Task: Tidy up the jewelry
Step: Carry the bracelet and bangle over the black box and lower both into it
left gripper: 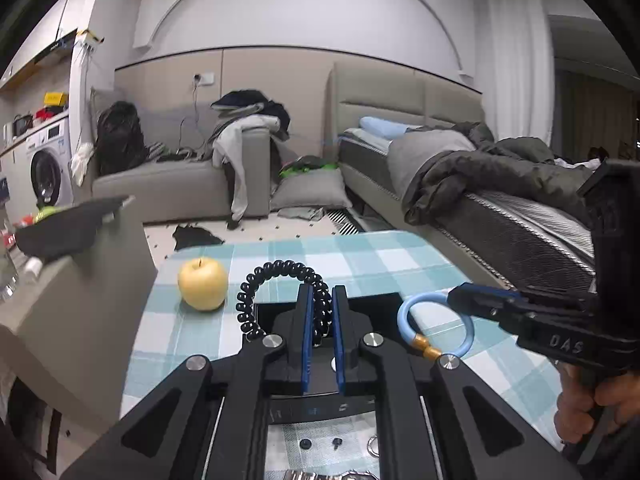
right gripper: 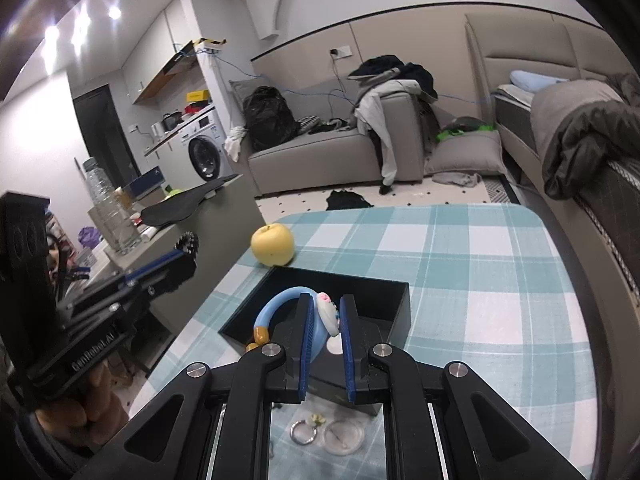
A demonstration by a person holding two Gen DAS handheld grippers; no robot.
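Observation:
My left gripper [left gripper: 323, 300] is shut on a black spiral-coil bracelet [left gripper: 276, 276], held above the black open box [left gripper: 372, 304]. My right gripper [right gripper: 325, 312] is shut on a light blue bracelet [right gripper: 280, 304] with a gold clasp and a white cartoon charm [right gripper: 329, 314], held over the black box [right gripper: 360, 292]. The blue bracelet [left gripper: 424, 320] and the right gripper [left gripper: 460, 294] also show in the left wrist view. The left gripper's fingers [right gripper: 160, 266] with the coil [right gripper: 187, 243] show at the left of the right wrist view. A small ring [right gripper: 303, 432] and round clear pieces [right gripper: 343, 436] lie on the cloth under the right gripper.
A yellow apple [right gripper: 273, 249] sits on the checked blue-white tablecloth [right gripper: 480, 280] behind the box. A grey counter [right gripper: 228, 216] with bottles stands left of the table. A bed [left gripper: 520, 208] runs along the right, a sofa [left gripper: 180, 184] behind.

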